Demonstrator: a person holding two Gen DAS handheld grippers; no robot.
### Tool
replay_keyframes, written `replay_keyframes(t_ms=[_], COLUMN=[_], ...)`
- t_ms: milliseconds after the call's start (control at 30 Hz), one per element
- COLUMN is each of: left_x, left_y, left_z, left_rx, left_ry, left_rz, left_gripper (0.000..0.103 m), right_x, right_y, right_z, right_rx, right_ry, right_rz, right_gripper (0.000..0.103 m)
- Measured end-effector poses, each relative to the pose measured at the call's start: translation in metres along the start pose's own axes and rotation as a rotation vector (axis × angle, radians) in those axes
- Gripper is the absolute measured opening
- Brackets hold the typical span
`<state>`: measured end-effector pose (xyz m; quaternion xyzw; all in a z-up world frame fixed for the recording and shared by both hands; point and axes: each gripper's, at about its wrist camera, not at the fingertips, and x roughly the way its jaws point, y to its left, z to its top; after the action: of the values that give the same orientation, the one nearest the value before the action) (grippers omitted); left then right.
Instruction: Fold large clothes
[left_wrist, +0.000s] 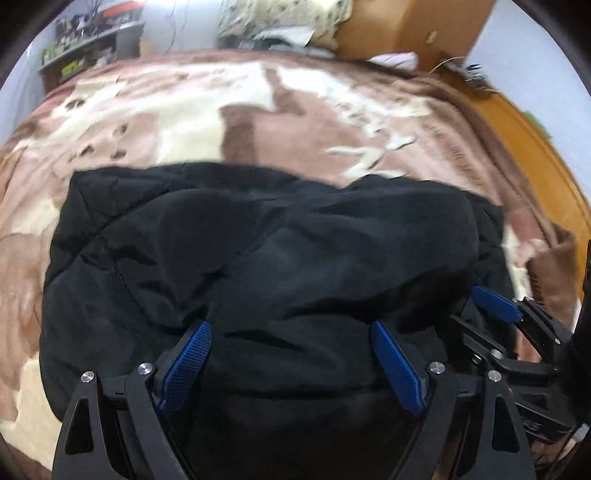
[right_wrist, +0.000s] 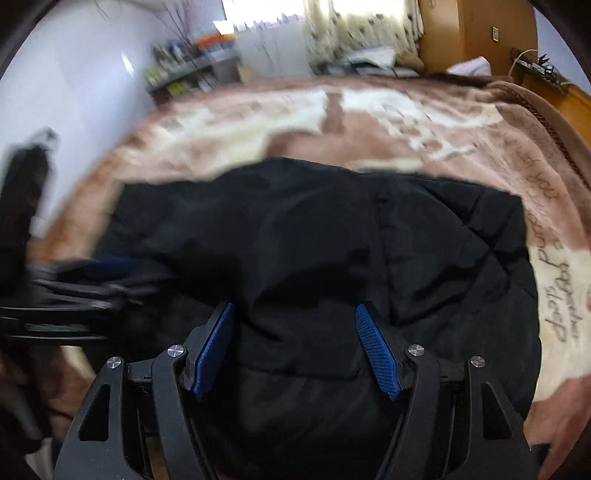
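Observation:
A black padded jacket (left_wrist: 266, 266) lies bunched on a brown and cream blanket (left_wrist: 155, 122); it also shows in the right wrist view (right_wrist: 314, 240). My left gripper (left_wrist: 291, 332) is open, its blue pads spread over the jacket's near edge, with nothing between them. My right gripper (right_wrist: 295, 314) is open too, above the jacket's near part. The right gripper shows in the left wrist view (left_wrist: 495, 302) at the jacket's right side. The left gripper shows blurred in the right wrist view (right_wrist: 103, 273) at the jacket's left side.
The blanket (right_wrist: 369, 122) covers a bed. A wooden bed frame (left_wrist: 535, 155) runs along the right. A shelf with bottles (right_wrist: 181, 77) stands by the far wall. Curtains (right_wrist: 369, 22) and a wooden cabinet (left_wrist: 406, 29) are behind the bed.

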<state>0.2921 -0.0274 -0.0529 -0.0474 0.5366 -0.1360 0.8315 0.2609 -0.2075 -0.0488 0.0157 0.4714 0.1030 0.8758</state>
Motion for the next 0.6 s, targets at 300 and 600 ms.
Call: replay_keyframes(t_ms=[300, 600], left_x=[0.041, 0.052], left_y=[0.031, 0.025], left_z=[0.032, 0.037], left_rx=[-0.030, -0.006], left_ry=[0.009, 0.052], left_rz=[0.171, 0.213], left_gripper=[0.087, 0.080], right_x=[0.077, 0.095], right_y=[-0.015, -0.013], right_z=[0.043, 0.040], right_rx=[0.011, 0.013], right_ry=[0.153, 0.258], right_rz=[-0.094, -0.132], right_gripper=[0.068, 0.068])
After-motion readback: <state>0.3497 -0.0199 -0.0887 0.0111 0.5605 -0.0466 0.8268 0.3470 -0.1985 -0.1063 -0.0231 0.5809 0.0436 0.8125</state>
